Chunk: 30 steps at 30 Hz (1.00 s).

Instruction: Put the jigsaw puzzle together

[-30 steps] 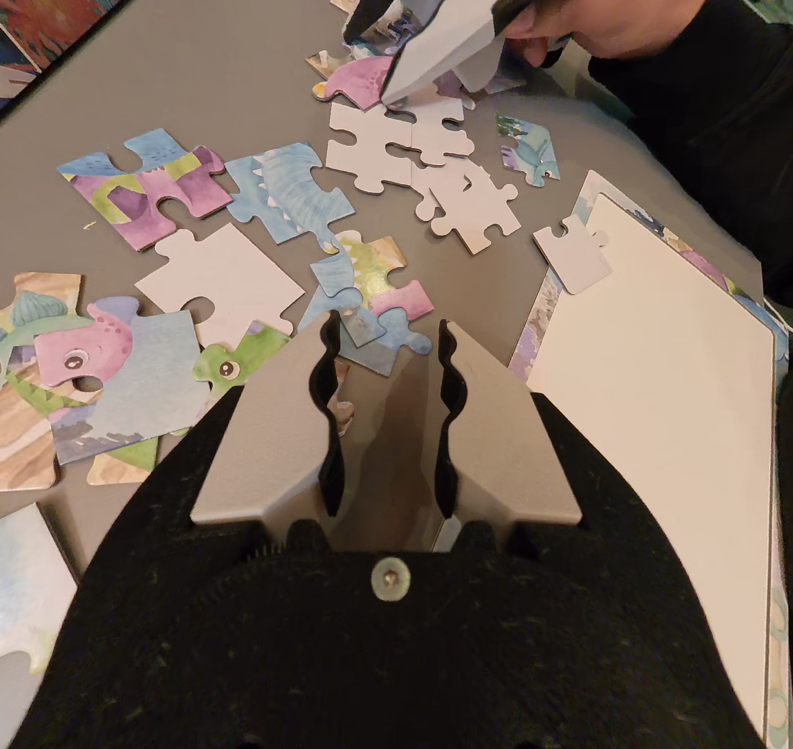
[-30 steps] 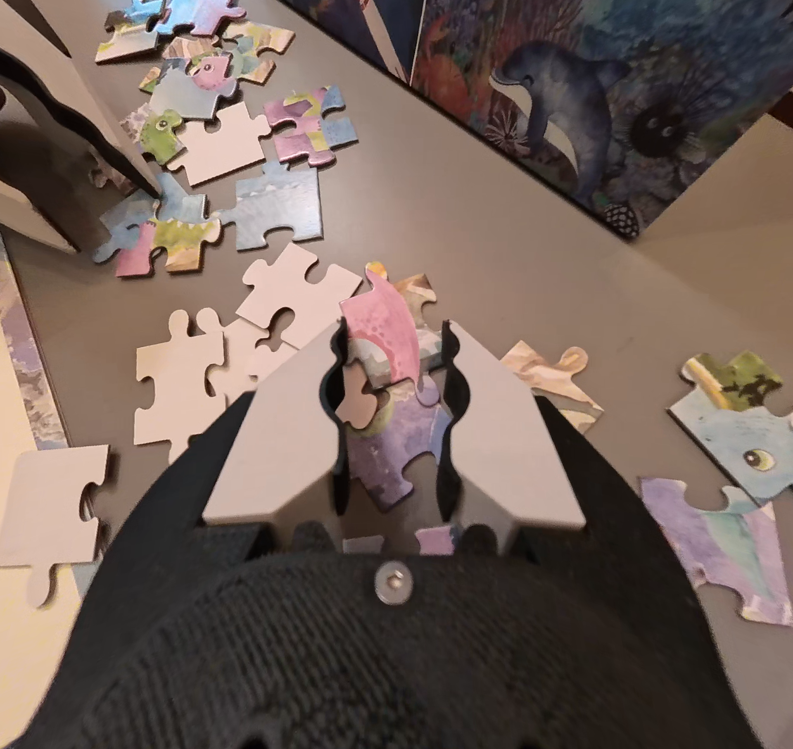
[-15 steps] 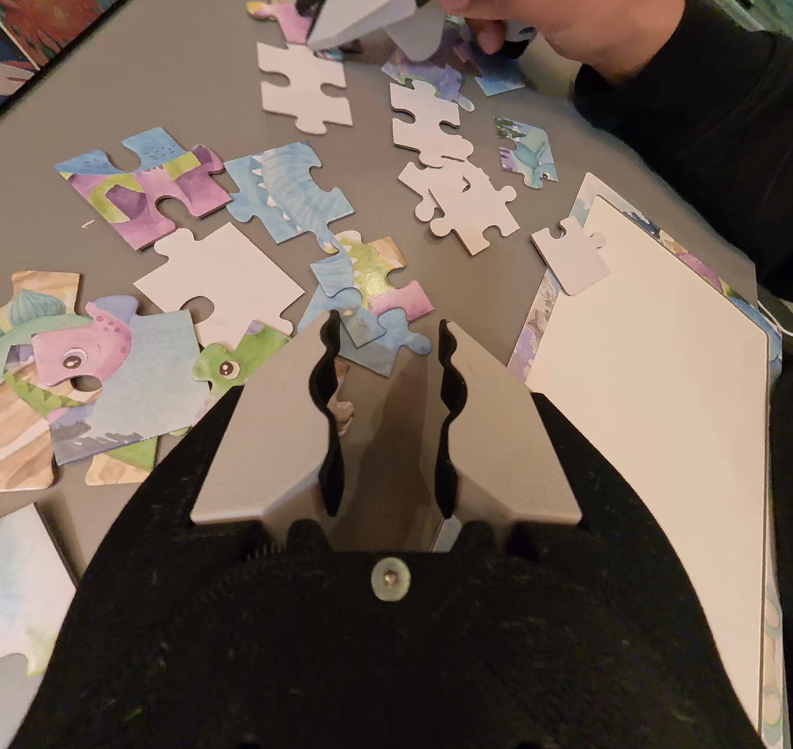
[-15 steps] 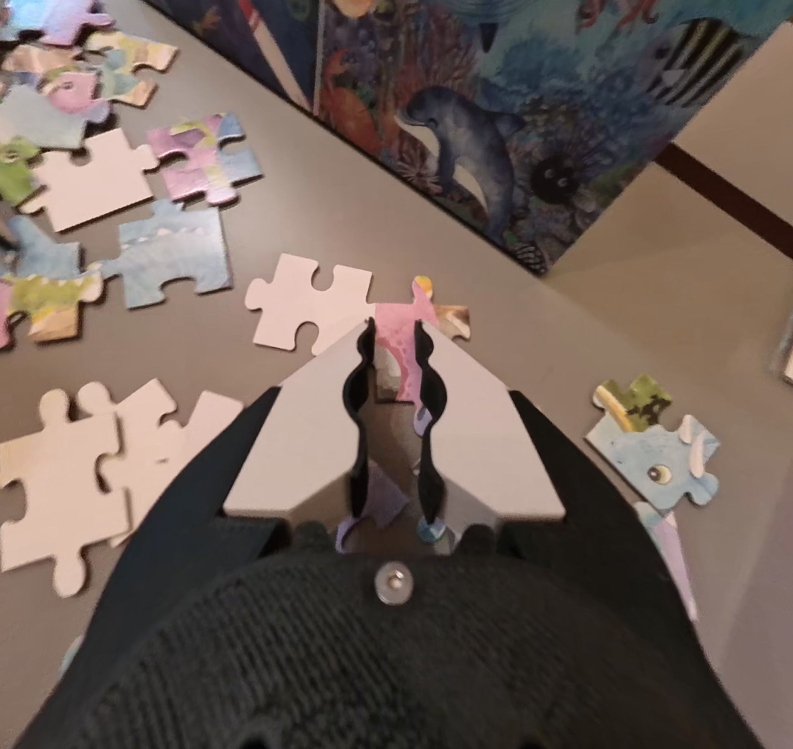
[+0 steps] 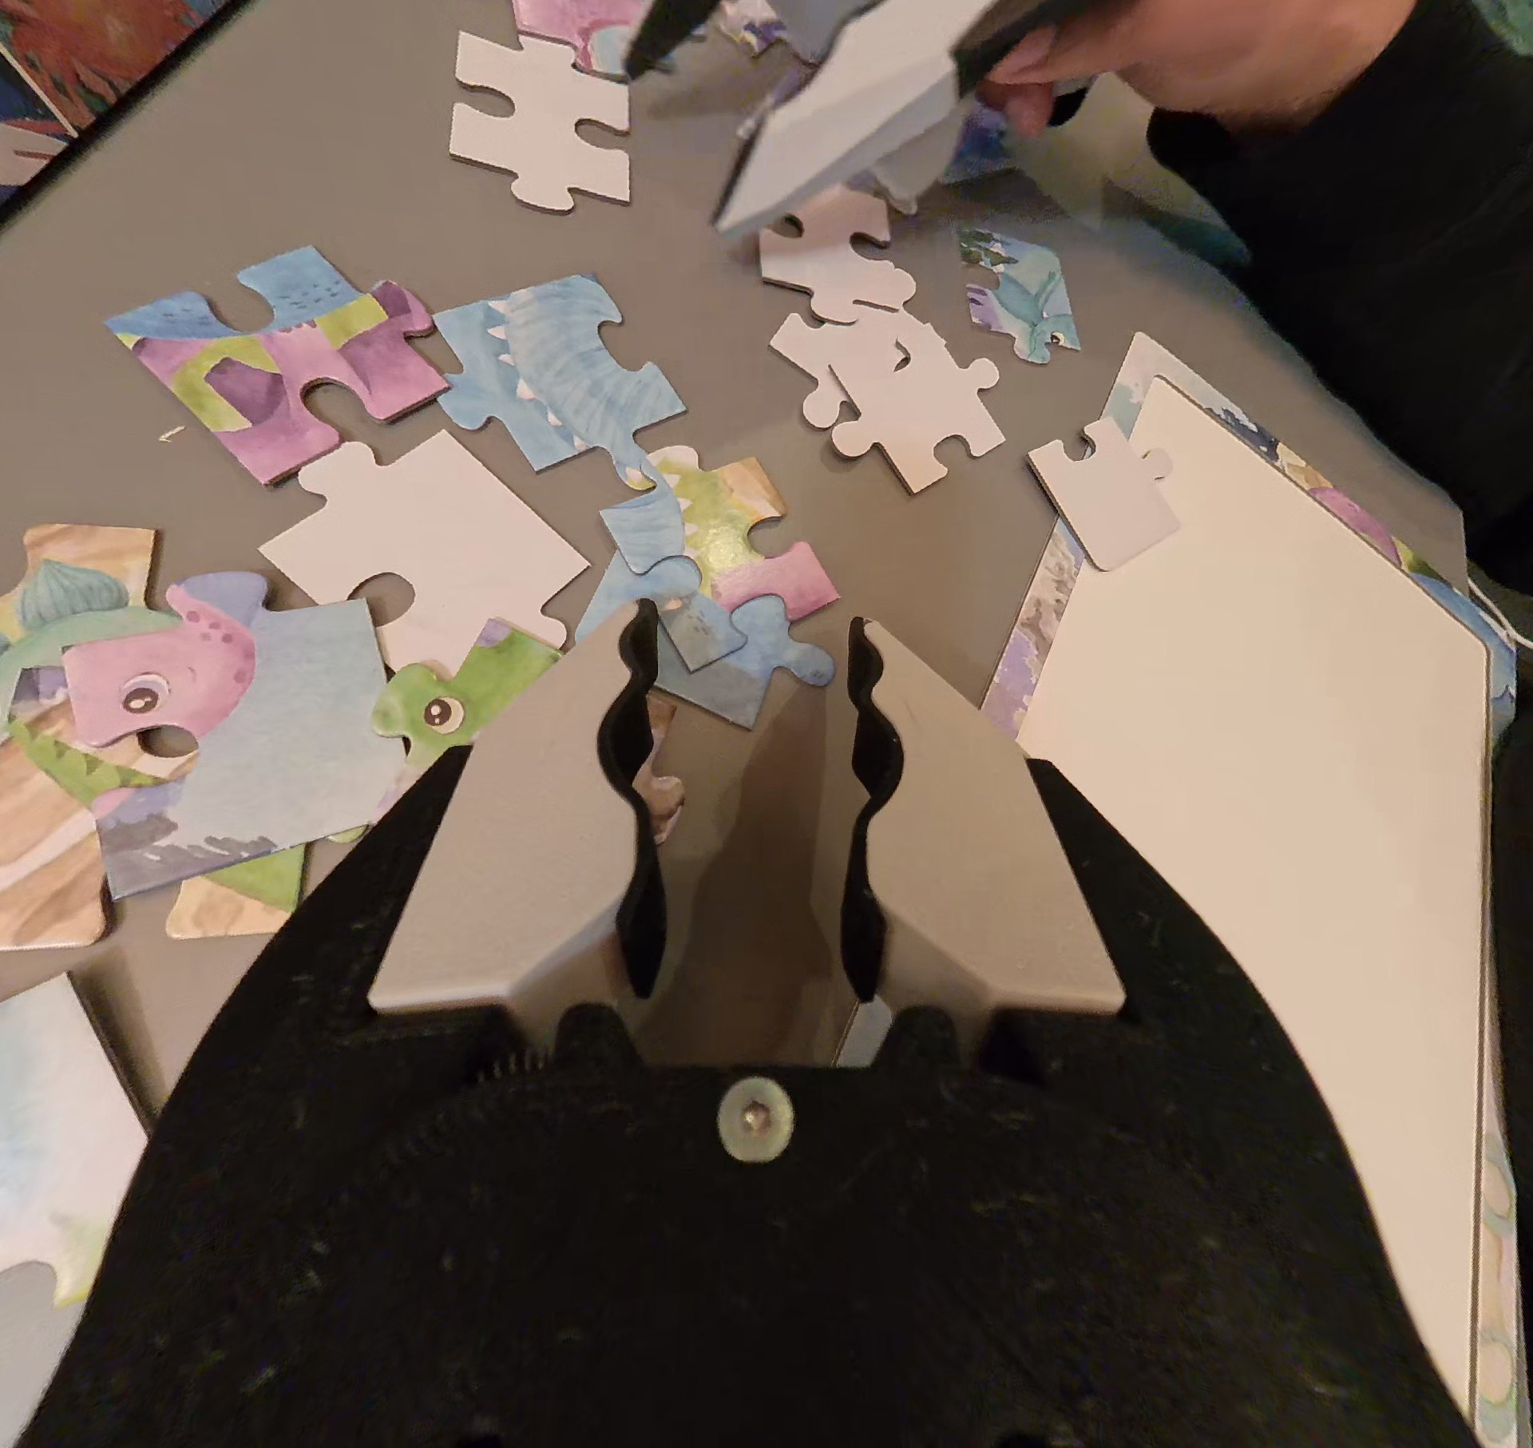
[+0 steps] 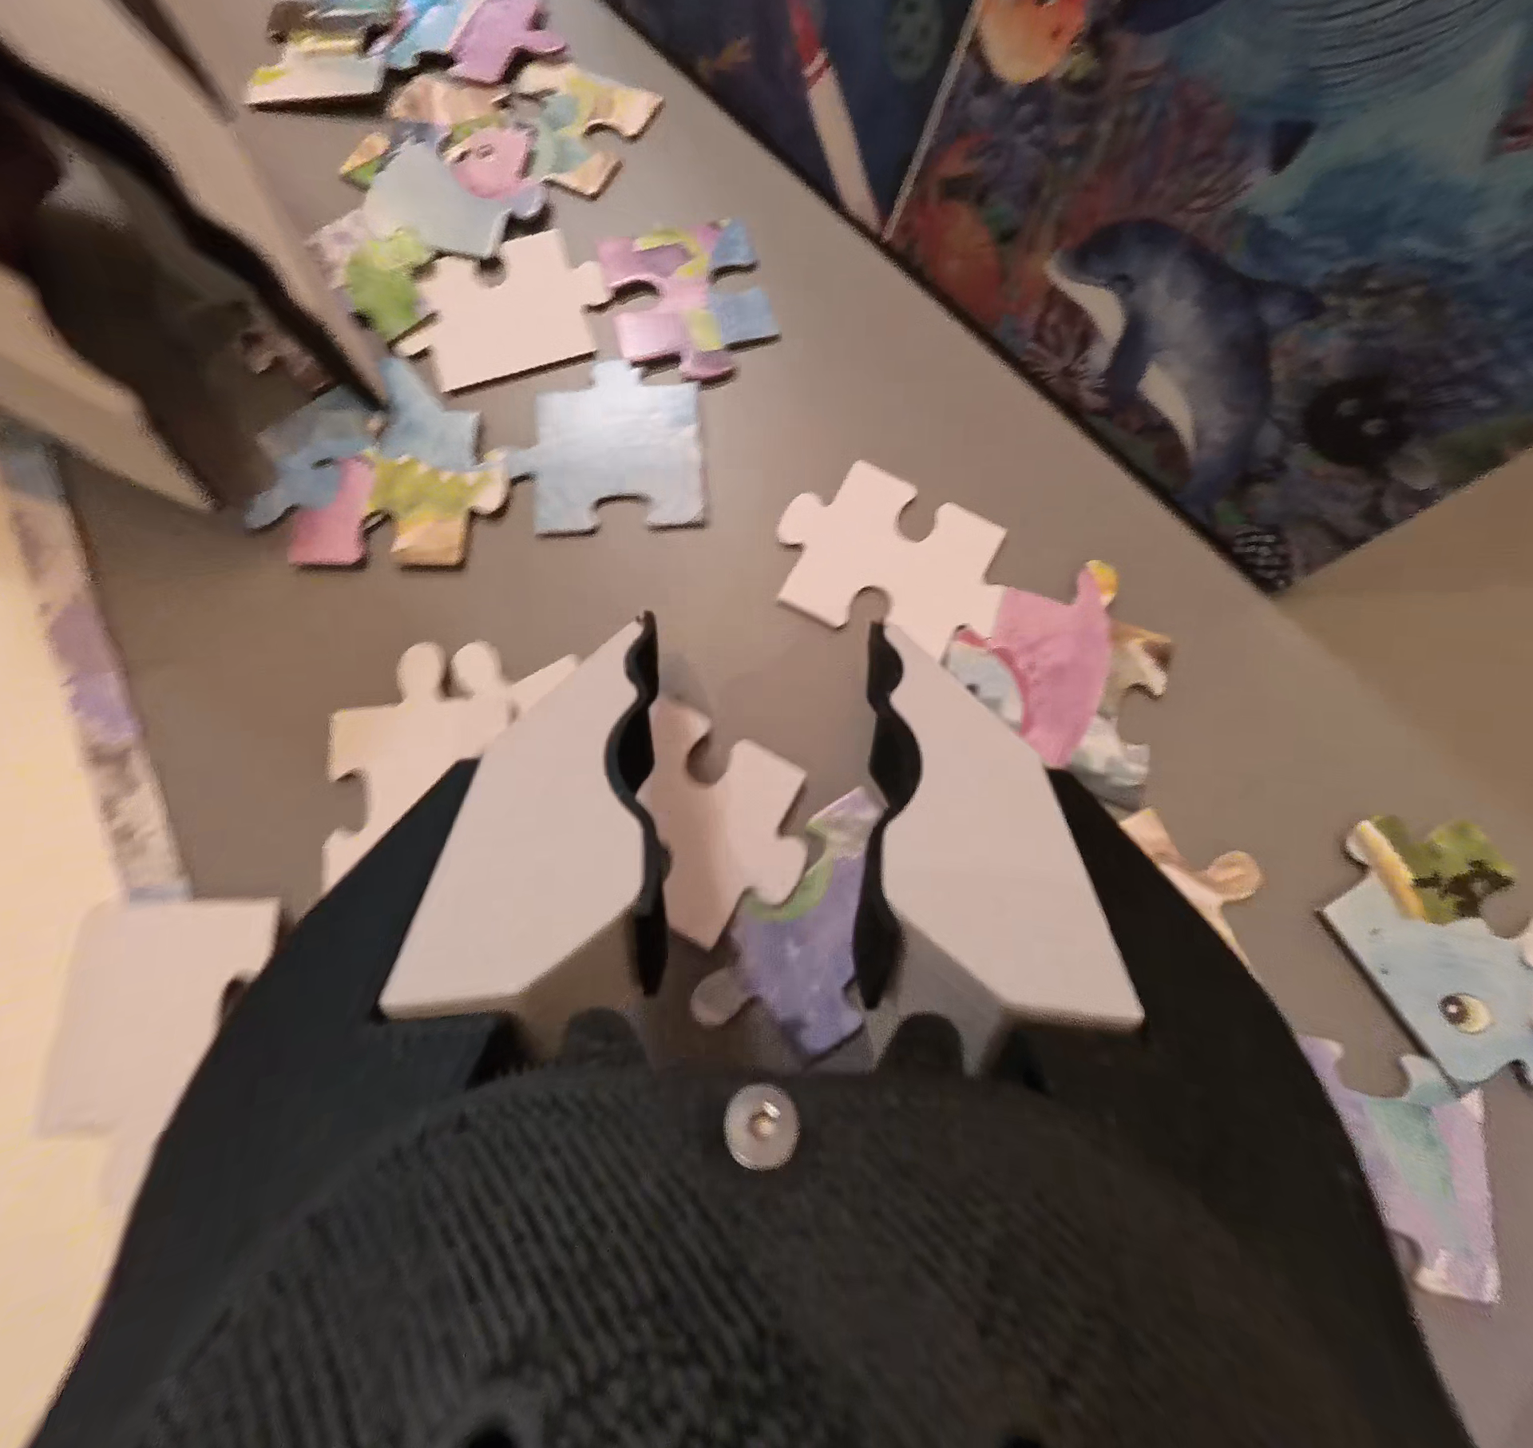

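Loose jigsaw pieces lie on a grey table, some picture side up, some white side up. My left gripper (image 5: 748, 624) is open and empty, low over a blue piece (image 5: 747, 665). The puzzle tray (image 5: 1029, 645) with its white base lies right of it. My right gripper (image 6: 761, 632) is open and empty over a white piece (image 6: 722, 819) and a purple piece (image 6: 817, 943). A pink piece (image 6: 1053, 674) lies just right of its right finger, beside a white face-down piece (image 6: 896, 553). The right gripper (image 5: 829, 56) also shows at the top of the left wrist view, held by a hand.
A box with a sea picture (image 6: 1244, 205) stands along the far edge of the table. A cluster of coloured pieces (image 5: 274, 379) lies left of my left gripper. More pieces with a blue creature (image 6: 1443, 985) lie at the right. A dark sleeve (image 5: 1369, 246) reaches in. My right gripper's tips are some 5 cm from the white piece (image 6: 722, 819).
My right gripper, nearly shut around the pink piece half a second ago, has opened and drawn back toward the tray. The pink piece now lies on the table. My left gripper has not moved.
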Available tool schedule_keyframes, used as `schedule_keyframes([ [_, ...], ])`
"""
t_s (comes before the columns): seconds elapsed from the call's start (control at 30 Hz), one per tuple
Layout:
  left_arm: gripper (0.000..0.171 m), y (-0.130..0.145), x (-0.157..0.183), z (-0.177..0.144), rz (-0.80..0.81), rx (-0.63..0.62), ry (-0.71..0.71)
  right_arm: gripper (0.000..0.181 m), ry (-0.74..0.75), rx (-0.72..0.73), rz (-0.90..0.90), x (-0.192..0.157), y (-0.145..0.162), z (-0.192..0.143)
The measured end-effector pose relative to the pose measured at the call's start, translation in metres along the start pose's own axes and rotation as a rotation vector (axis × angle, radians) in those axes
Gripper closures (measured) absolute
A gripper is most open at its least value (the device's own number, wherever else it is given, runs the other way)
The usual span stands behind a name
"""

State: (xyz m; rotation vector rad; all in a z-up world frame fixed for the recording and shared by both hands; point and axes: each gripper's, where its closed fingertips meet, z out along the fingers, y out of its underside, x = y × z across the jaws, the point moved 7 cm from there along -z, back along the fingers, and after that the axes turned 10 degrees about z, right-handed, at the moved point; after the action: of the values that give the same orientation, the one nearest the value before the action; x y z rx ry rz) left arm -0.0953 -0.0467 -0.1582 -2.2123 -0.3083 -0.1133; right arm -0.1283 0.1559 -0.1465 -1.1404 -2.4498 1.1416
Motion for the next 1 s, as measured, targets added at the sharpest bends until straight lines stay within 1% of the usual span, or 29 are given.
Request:
schedule_keyframes([
  [0.03, 0.128, 0.0, 0.0, 0.0, 0.003, -0.001, -0.002, 0.128, -0.05, -0.01, -0.031, -0.006, 0.004, -0.005],
  [0.1, 0.128, 0.0, 0.0, 0.0, 0.006, -0.002, -0.005, 0.112, -0.145, -0.021, -0.122, -0.018, 0.014, -0.016],
  [0.2, 0.128, 0.0, 0.0, 0.0, 0.005, -0.002, -0.004, 0.102, -0.123, -0.01, -0.205, -0.014, 0.024, -0.023],
  [0.27, 0.128, 0.0, 0.0, 0.0, 0.004, -0.001, -0.003, 0.098, -0.115, -0.057, -0.189, -0.009, 0.031, -0.019],
  [0.37, 0.128, 0.0, 0.0, 0.0, 0.005, -0.002, -0.004, 0.099, -0.176, -0.065, -0.117, -0.008, 0.034, -0.015],
  [0.43, 0.128, 0.0, 0.0, 0.0, 0.006, -0.002, -0.005, 0.113, -0.18, -0.062, -0.115, -0.006, 0.034, -0.017],
  [0.47, 0.128, 0.0, 0.0, 0.0, 0.006, -0.002, -0.004, 0.123, -0.185, -0.067, -0.109, -0.006, 0.035, -0.018],
  [0.6, 0.128, 0.0, 0.0, 0.0, 0.006, 0.0, 0.001, 0.146, -0.22, -0.079, -0.099, -0.006, 0.035, -0.02],
  [0.7, 0.127, 0.0, -0.001, -0.002, -0.005, 0.018, -0.016, 0.151, -0.221, -0.069, -0.102, -0.006, 0.035, -0.02],
  [0.83, 0.127, -0.006, -0.002, -0.008, -0.029, 0.108, -0.006, 0.166, -0.255, -0.062, -0.106, -0.01, 0.033, -0.023],
  [0.93, 0.127, -0.009, 0.0, -0.01, -0.033, 0.151, 0.011, 0.172, -0.279, -0.052, -0.1, -0.014, 0.03, -0.025],
  [1.0, 0.127, -0.013, 0.004, -0.01, -0.021, 0.179, 0.024, 0.176, -0.302, -0.016, -0.098, -0.017, 0.026, -0.028],
])
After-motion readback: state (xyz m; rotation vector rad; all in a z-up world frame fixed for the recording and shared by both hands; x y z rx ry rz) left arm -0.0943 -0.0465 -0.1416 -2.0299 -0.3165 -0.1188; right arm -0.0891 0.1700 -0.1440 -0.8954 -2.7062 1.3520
